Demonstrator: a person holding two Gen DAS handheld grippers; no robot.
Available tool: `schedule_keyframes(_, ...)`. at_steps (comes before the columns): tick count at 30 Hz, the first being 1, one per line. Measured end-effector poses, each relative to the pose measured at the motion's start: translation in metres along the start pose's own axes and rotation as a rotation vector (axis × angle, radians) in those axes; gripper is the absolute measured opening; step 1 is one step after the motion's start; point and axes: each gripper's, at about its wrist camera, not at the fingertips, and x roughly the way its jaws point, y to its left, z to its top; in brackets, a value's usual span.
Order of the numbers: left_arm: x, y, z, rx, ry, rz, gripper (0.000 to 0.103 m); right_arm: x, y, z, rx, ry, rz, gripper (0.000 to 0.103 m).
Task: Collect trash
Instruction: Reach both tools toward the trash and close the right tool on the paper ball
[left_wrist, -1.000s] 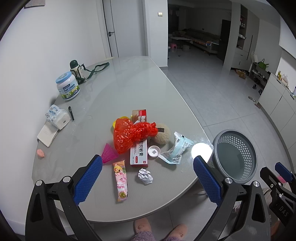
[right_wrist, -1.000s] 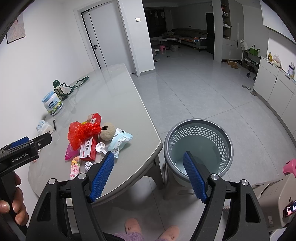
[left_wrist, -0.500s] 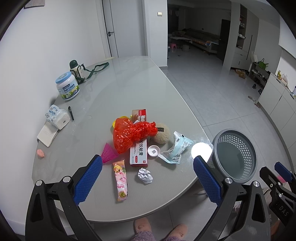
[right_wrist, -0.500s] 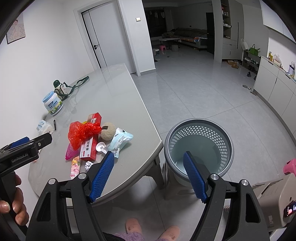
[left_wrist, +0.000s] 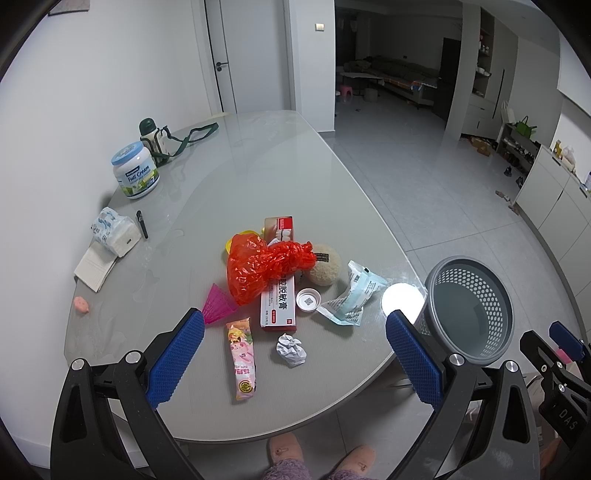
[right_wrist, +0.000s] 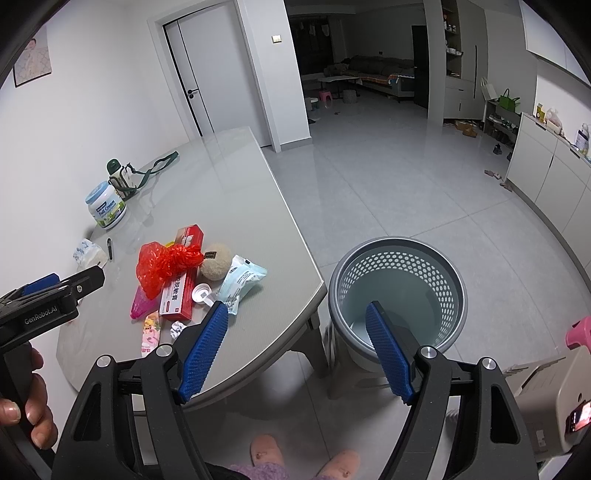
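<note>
Both grippers, left (left_wrist: 295, 332) and right (right_wrist: 295, 325), hang released, nothing grasped. Crumpled white paper ball (left_wrist: 291, 349) lies between my left fingers; grey perforated plastic bin (right_wrist: 400, 291) sits beyond my right. Collection not begun; I judge next: descend, pinch.

Grey glossy table (left_wrist: 258, 155), rounded near end. Centre cluster: red plastic bag (left_wrist: 266, 267), toothpaste box (left_wrist: 279, 299), crumpled paper (left_wrist: 291, 349), pink wrapper (left_wrist: 242, 360). Far left: milk powder tub (left_wrist: 136, 175), tissue pack (left_wrist: 114, 230).
</note>
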Motion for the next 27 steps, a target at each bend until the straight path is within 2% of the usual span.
schedule_keyframes(6,0.000,0.002,-0.003,-0.005,0.003,0.001,0.097,-0.001,0.001,0.000,-0.004,0.003,0.003,0.074)
schedule_keyframes(11,0.005,0.014,-0.006,-0.023,0.010,0.006,0.097,0.020,0.012,-0.006,-0.018,0.023,0.024,0.074)
schedule_keyframes(18,0.020,0.067,-0.025,-0.073,0.030,0.104,0.097,0.051,0.048,-0.016,-0.088,0.102,0.071,0.074)
schedule_keyframes(27,0.059,0.153,-0.058,-0.169,0.117,0.191,0.097,0.117,0.126,-0.043,-0.212,0.239,0.148,0.074)
